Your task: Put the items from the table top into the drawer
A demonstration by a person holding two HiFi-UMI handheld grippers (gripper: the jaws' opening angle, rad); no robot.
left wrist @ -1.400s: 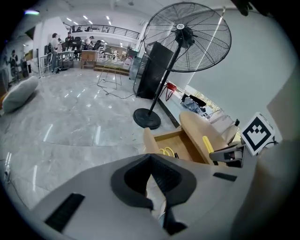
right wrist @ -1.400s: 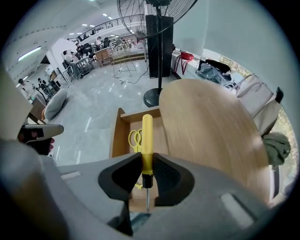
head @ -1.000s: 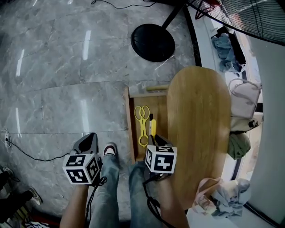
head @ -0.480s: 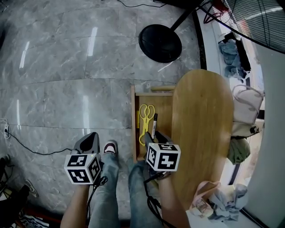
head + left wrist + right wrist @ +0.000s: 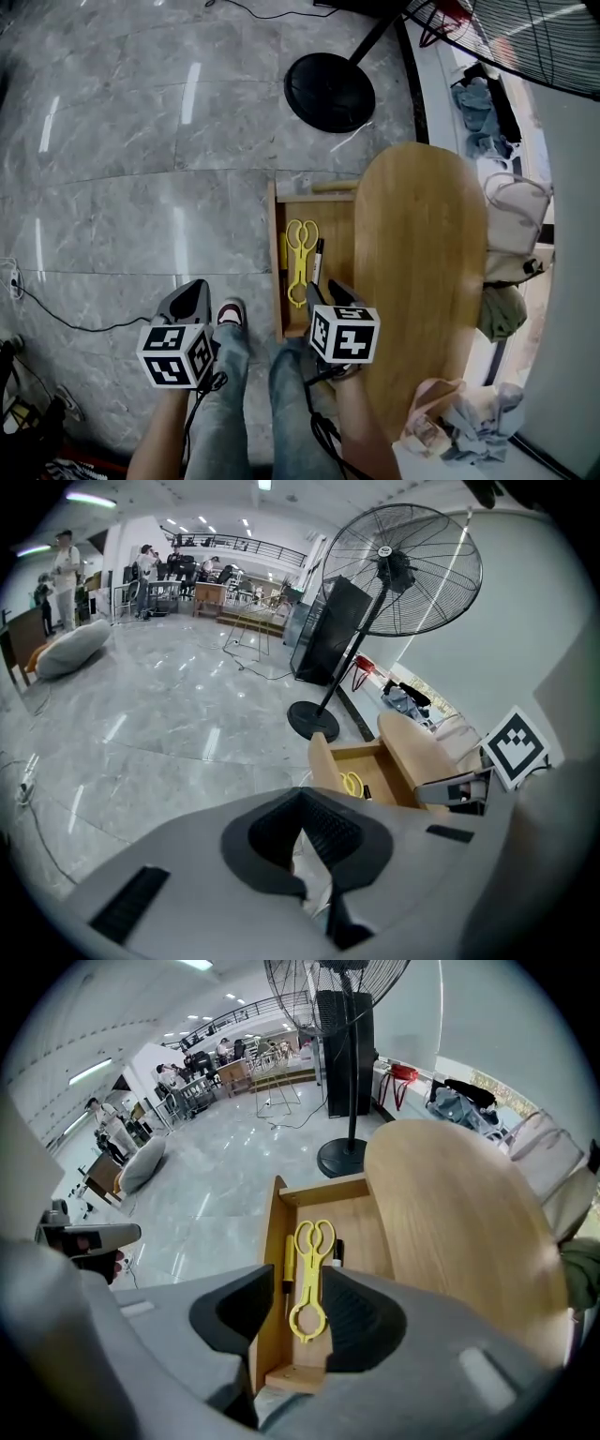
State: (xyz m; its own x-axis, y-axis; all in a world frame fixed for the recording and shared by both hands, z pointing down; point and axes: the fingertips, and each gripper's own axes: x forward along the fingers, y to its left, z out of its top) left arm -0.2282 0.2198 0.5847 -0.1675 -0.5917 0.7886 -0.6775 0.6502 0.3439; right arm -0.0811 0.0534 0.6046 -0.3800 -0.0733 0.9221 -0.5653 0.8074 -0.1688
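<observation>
The wooden drawer [image 5: 277, 281] stands pulled out from under the oval table top [image 5: 422, 272]. In it lie yellow tongs [image 5: 299, 248], a black marker [image 5: 317, 261] to their right and a thin yellow pen [image 5: 284, 253] along the left wall. My right gripper [image 5: 323, 292] hovers over the drawer's near end, pointing steeply down, open, with nothing between its pads. In the right gripper view the tongs [image 5: 309, 1269] show through the gap of that gripper [image 5: 302, 1312]. My left gripper [image 5: 190, 295] hangs over the floor to the left, its pads [image 5: 323, 832] together and empty.
A fan's round black base [image 5: 329, 91] sits on the marble floor beyond the drawer. Bags and clothes [image 5: 511, 211] lie along the wall on the right. A cable [image 5: 75, 328] runs over the floor at left. The person's knees and a shoe [image 5: 231, 314] are below the grippers.
The right gripper's jaws have opened. The marker that stood at its tips now lies in the drawer beside the tongs. The left gripper has stayed put.
</observation>
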